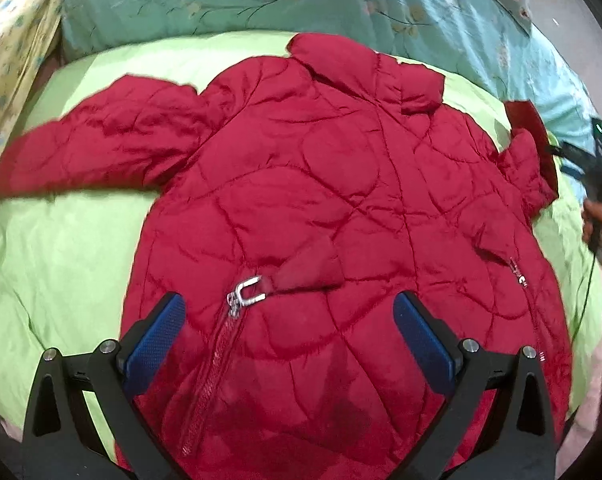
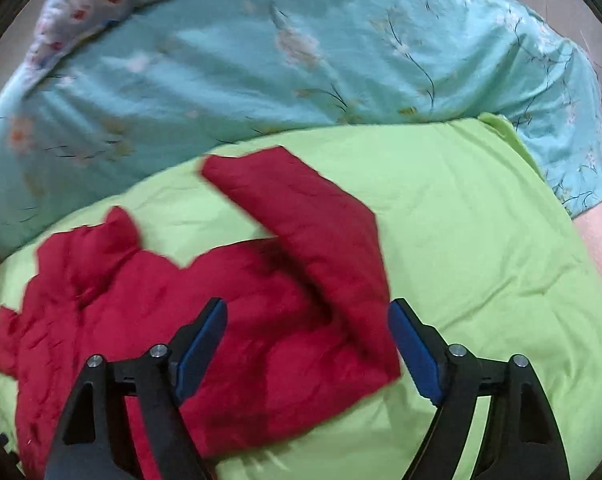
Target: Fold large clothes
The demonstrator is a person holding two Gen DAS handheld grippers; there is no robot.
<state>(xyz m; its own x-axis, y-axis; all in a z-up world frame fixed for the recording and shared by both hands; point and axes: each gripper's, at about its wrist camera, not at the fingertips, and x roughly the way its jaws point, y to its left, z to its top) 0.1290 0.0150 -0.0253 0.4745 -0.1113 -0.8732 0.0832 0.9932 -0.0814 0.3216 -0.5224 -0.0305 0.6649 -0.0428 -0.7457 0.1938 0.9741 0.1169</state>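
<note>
The left gripper (image 1: 289, 312) hangs open above the lower front of the red jacket (image 1: 321, 200), which lies spread on the green sheet (image 1: 69, 248). The right gripper (image 2: 307, 332), jaws apart and holding nothing, stands over the jacket's sleeve (image 2: 309, 232). I think the puffy sleeve may slip or spring back from the jacket if the pads catch only its slippery surface; beyond the jacket, the blue quilt (image 2: 261, 64) could snag a wide swing.

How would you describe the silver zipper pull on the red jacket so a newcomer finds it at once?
Start from the light green bedsheet, where a red quilted puffer jacket lies spread flat. On its lower front, just beyond the open left gripper, sits a silver U-shaped metal zipper pull. It is the largest shiny metal piece on the red fabric, heading a slanted zipper line.
</note>
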